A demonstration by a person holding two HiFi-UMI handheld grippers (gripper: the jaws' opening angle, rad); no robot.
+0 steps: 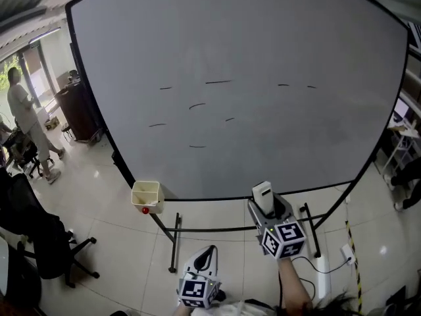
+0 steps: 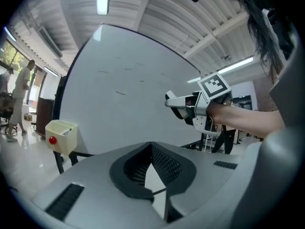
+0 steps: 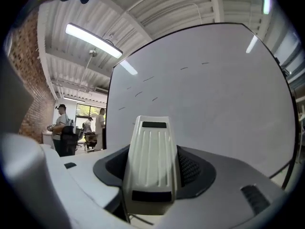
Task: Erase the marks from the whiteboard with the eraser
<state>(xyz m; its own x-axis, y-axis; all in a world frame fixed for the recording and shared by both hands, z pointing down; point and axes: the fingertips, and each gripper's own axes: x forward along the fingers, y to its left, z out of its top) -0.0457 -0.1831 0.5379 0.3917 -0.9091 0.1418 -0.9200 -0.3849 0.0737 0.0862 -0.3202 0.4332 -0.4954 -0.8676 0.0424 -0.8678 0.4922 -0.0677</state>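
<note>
The hand-held gripper (image 3: 151, 163) clamps the white eraser (image 3: 151, 159), facing the whiteboard (image 3: 214, 99) with short dark marks (image 3: 148, 78).

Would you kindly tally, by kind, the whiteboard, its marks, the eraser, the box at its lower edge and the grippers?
Whiteboard: 1
Black marks: 8
White eraser: 1
Cream box: 1
Grippers (left gripper, right gripper): 2
Total: 13

Whiteboard stand (image 1: 175, 245) on tiled floor (image 1: 125, 242)

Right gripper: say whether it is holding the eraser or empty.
Holding it. The right gripper has its jaws shut on the white ribbed eraser, pointing toward the whiteboard.
</note>
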